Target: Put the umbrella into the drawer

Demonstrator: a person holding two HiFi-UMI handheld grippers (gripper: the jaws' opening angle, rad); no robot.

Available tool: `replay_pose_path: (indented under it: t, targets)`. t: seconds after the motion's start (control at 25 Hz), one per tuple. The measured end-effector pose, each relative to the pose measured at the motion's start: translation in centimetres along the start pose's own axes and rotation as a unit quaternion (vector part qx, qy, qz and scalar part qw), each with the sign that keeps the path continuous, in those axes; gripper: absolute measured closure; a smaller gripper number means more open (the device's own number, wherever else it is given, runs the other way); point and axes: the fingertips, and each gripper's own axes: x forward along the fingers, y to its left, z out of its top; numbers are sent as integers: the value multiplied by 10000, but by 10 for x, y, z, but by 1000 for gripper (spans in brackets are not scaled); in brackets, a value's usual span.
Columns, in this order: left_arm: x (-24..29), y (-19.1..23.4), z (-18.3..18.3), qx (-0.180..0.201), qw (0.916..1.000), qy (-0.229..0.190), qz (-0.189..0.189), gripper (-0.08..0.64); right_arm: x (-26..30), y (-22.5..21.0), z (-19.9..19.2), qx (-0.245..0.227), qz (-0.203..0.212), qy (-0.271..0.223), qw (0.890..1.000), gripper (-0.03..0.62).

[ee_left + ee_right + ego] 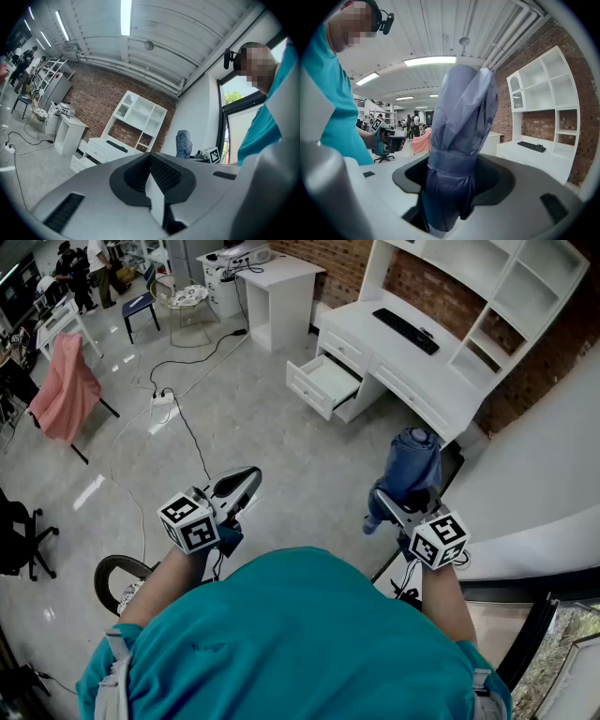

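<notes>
The person stands out on the floor (244, 418) holding a folded blue umbrella (412, 463), and the white drawer (323, 382) it has to go in is already pulled out of the desk (412, 367). The umbrella is well apart from that drawer, so I think the job right now is to carry it over. To do this well, the person should walk right up to the desk, hold the umbrella tight so it does not slip, and turn it so its long side lines up with the long side of the drawer. It looks fat and soft, so it should be laid down low inside the drawer before the squeeze lets go, not dropped from up high. It may stick up over the edge if it goes in crooked. The right gripper (450, 187) has its jaws spread wide and clamped on the umbrella, just under the strap (452, 166) that wraps it, and the top of the umbrella sticks up out of the jaws. The left gripper (151, 180) has its jaws pressed together with nothing in them, and it touches nothing.
</notes>
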Motion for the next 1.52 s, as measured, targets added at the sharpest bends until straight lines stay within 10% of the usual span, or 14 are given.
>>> replay_pose_path:
  t: [1.52]
  targets:
    - [106,-27,-15,-111,9998,-177,61,543,-52,-88,-12,-108,131,-2,9999,318]
